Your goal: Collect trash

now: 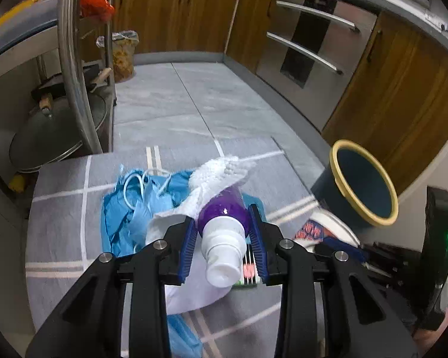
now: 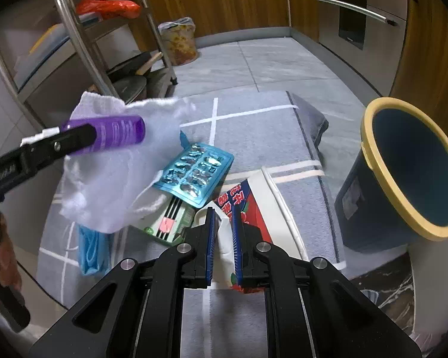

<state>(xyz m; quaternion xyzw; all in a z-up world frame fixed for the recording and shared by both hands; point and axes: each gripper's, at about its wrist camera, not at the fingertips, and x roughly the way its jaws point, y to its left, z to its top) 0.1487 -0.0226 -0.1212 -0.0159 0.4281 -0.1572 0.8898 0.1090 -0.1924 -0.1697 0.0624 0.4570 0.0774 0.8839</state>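
Item 1: purple bottle [image 1: 224, 208] with white cap. Held in the left gripper [image 1: 224, 238], whose blue pads clamp the body just behind the cap, cap pointing back at the camera. Lifted clear of the grey mat [image 1: 59, 197]; in the right wrist view it hangs at 9 o'clock. Judged rigid plastic, smooth and somewhat slippery, light if empty. The neck shoulder gives the pads a stop, so the present hold looks sound.

Item 2: white cloth or paper towel [image 2: 110, 185]. Draped over and under the bottle, apparently caught in the same grip. Soft, limp, near weightless; likely to drag or drop free.

Item 3: red-printed carton [image 2: 254, 205], flattened, on the mat at 6 o'clock in the right wrist view. The right gripper [image 2: 223, 247] is closed on a white flap at the carton's near end. Judged light, stiff card that creases; an edge pinch should serve.

Item 4: blue blister pack [image 2: 194, 173], at centre. Thin, springy, lies flat; take by a raised edge.

Item 5: blue gloves or wrap [image 1: 125, 208], crumpled, at 9 o'clock of the bottle. Soft; pinch anywhere.

Item 6: small green box [image 2: 167, 223], partly under the cloth.

Receptacle: dark bin with yellow rim [image 2: 409, 167], at 3 o'clock, on the floor beside the mat, appearing empty.
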